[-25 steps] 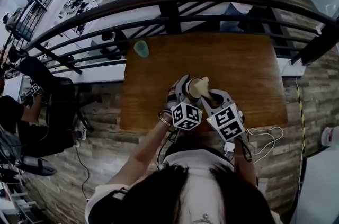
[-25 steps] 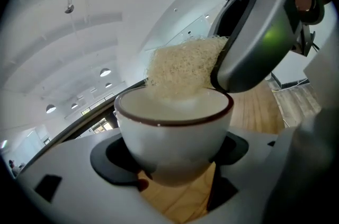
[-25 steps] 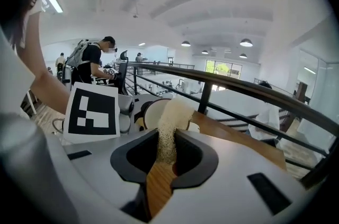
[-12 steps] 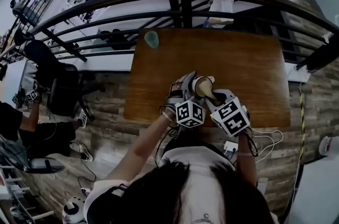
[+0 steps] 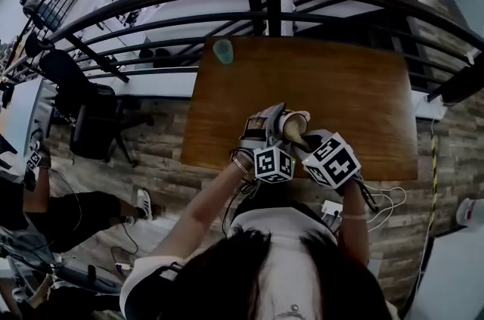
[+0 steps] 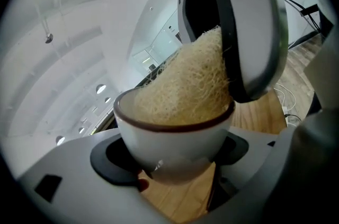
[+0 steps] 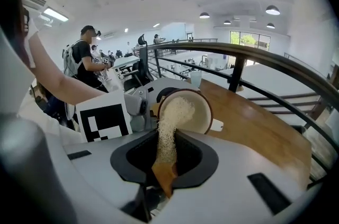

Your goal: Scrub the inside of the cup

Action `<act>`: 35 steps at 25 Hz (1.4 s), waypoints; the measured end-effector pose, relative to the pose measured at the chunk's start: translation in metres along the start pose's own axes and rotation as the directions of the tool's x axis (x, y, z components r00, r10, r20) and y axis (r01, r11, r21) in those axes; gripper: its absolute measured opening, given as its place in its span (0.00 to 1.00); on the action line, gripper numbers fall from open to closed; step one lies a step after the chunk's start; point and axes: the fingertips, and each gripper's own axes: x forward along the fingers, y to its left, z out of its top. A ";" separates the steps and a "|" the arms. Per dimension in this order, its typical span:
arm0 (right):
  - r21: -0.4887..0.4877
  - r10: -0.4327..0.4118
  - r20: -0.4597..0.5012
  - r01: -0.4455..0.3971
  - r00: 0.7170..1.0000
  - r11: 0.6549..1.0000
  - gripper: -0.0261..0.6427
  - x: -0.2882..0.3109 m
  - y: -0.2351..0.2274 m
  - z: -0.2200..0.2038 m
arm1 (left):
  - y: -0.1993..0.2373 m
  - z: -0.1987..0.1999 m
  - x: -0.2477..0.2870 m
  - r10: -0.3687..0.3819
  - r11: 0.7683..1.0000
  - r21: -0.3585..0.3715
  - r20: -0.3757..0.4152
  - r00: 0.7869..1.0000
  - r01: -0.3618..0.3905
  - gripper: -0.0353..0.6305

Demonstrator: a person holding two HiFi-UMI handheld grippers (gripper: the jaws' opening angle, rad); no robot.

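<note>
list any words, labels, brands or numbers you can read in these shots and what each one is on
No words, brands or numbers can be read in any view.
On the left marker cube: only black and white square patterns, no letters.
On the right marker cube: the same kind of patterns.
On the cup: plain white with a dark rim, no print showing.
On the scrubber: no label.

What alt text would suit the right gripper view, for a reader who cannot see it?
The right gripper holds a pale fibrous scrubber between its jaws, its tip pushed into a tilted white cup with a dark rim. The left gripper grips the cup above a wooden table; a dark railing curves behind.
</note>
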 end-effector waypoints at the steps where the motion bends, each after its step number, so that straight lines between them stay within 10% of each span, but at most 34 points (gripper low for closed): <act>1: 0.002 0.012 -0.004 -0.012 1.000 1.000 0.16 0.001 0.003 0.000 | -0.001 -0.001 -0.001 0.000 1.000 0.014 0.004 1.000 0.000 0.66; 18: 0.150 0.200 0.114 -0.216 0.973 0.965 0.16 -0.005 0.014 0.005 | -0.016 0.019 -0.002 0.016 0.990 0.136 0.076 0.997 -0.026 0.66; 35: 0.318 0.277 0.365 -0.399 0.889 0.860 0.16 -0.027 -0.001 0.020 | -0.007 0.046 0.000 0.069 0.989 0.121 0.106 0.992 -0.081 0.66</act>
